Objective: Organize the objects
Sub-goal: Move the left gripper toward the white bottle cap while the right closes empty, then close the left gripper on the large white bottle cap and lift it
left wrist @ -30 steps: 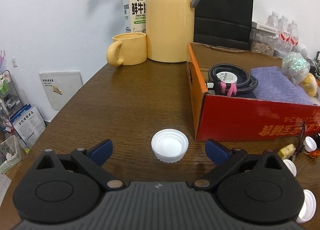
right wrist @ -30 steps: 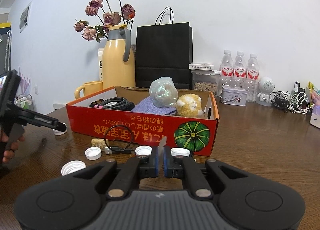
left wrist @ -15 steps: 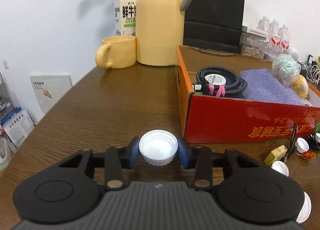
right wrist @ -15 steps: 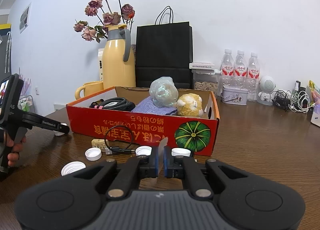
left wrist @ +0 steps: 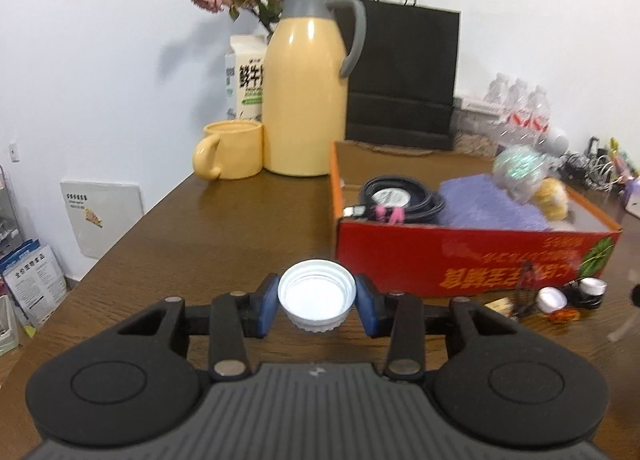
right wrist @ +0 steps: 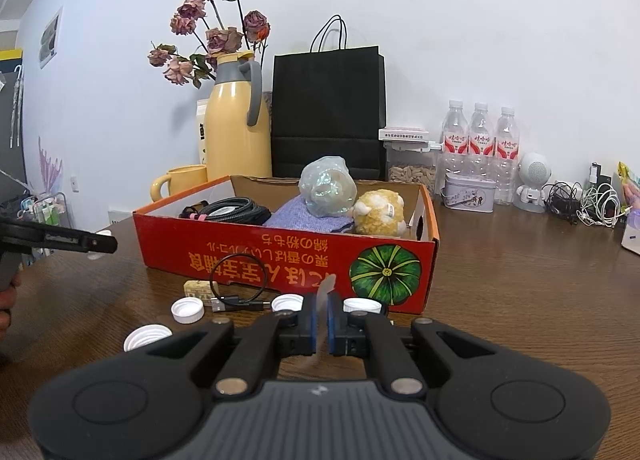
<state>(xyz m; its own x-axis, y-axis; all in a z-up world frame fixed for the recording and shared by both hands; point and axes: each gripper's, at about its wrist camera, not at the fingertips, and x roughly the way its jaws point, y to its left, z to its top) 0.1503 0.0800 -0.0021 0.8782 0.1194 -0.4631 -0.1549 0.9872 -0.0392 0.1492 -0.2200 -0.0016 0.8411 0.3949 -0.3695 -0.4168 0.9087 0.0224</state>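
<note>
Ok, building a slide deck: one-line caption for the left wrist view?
Left tongs grip a white bottle cap above the wooden table, beside the red cardboard box.

A tall yellow thermos jug with grey handle (right wrist: 236,131) stands at the wall, with dried pink roses (right wrist: 212,35) behind it. Beside it are a black paper bag (right wrist: 328,111) and a yellow ceramic mug (left wrist: 232,147). Three clear plastic water bottles (right wrist: 482,147) stand further right

Left gripper clamped, right gripper shut.
Your left gripper (left wrist: 317,307) points slightly downward, blue pads (left wrist: 269,306) pressed on both sides of a white cap (left wrist: 317,302). In the right wrist view it reaches in from the left edge, your hand (right wrist: 6,300) on its grip. Your right gripper (right wrist: 320,320) points slightly downward, jaws closed, a thin translucent sliver (right wrist: 322,302) between the pads.
</note>
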